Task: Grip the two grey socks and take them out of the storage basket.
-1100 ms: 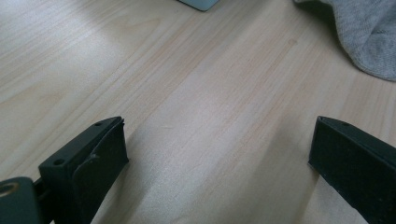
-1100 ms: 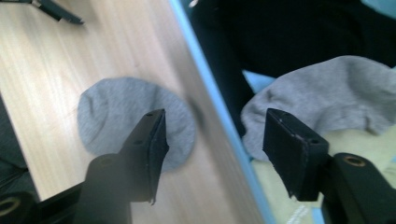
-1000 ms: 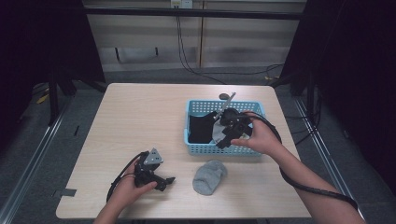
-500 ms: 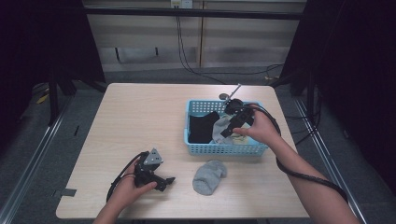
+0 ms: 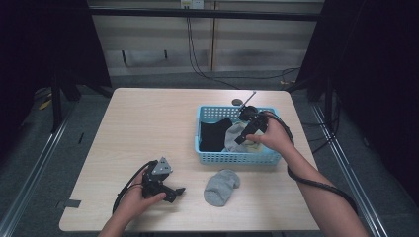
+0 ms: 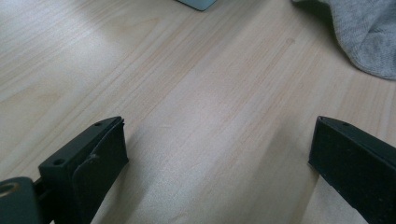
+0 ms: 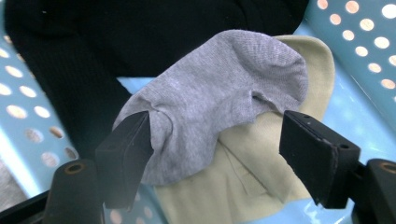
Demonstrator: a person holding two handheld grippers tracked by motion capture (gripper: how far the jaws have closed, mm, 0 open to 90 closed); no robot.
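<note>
The right gripper (image 7: 215, 144), its jaws just opening, hangs spread over a grey knitted sock (image 7: 219, 98) in the light-blue perforated plastic basket (image 5: 237, 157) at the right. Next, I judge: lower, pinch, lift.

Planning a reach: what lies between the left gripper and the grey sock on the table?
Bare wooden table; the left gripper view shows it up to the grey sock.

This looks like a lab or recording studio rather than a home: a plain wooden table (image 5: 148, 128) stands on grey flooring, flanked by black curtains (image 5: 44, 44) at nine and three o'clock, with cables (image 5: 197, 54) trailing down the wall panel at twelve o'clock.
</note>
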